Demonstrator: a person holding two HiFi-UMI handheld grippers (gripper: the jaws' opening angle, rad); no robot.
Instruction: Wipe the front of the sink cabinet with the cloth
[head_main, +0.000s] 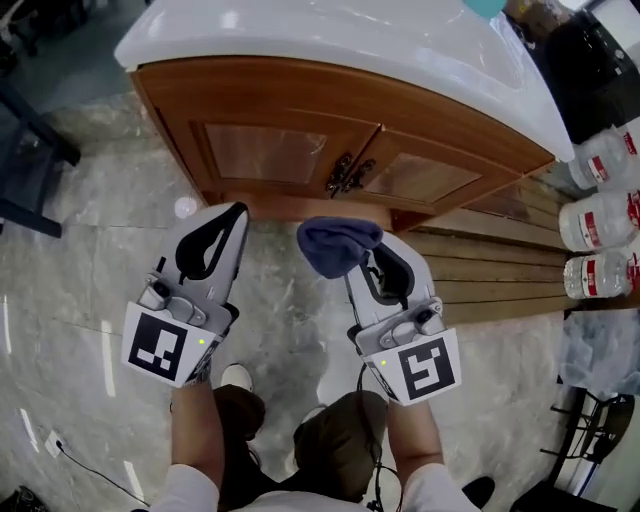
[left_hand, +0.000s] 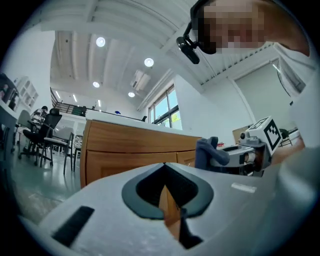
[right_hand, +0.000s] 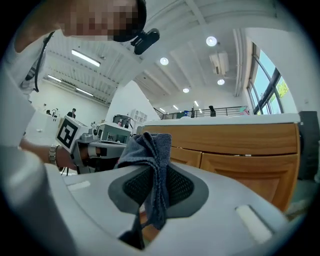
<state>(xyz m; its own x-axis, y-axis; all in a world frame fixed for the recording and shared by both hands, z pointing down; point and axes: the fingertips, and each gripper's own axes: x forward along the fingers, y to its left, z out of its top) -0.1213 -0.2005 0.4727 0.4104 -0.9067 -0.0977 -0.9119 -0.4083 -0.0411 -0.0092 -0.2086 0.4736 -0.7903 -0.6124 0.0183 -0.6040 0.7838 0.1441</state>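
Jaws of right gripper (head_main: 372, 258) clamp the blue cloth (head_main: 335, 245); left gripper (head_main: 238, 212) closed, empty; cloth held clear of cabinet front (head_main: 280, 150); wiping seemingly all left.

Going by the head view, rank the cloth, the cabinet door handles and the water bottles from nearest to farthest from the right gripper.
1. Cloth: pinched in the right gripper itself, bunched at its tips.
2. Cabinet door handles: just ahead of it, higher in the view.
3. Water bottles: far off to the right, at the view's edge.
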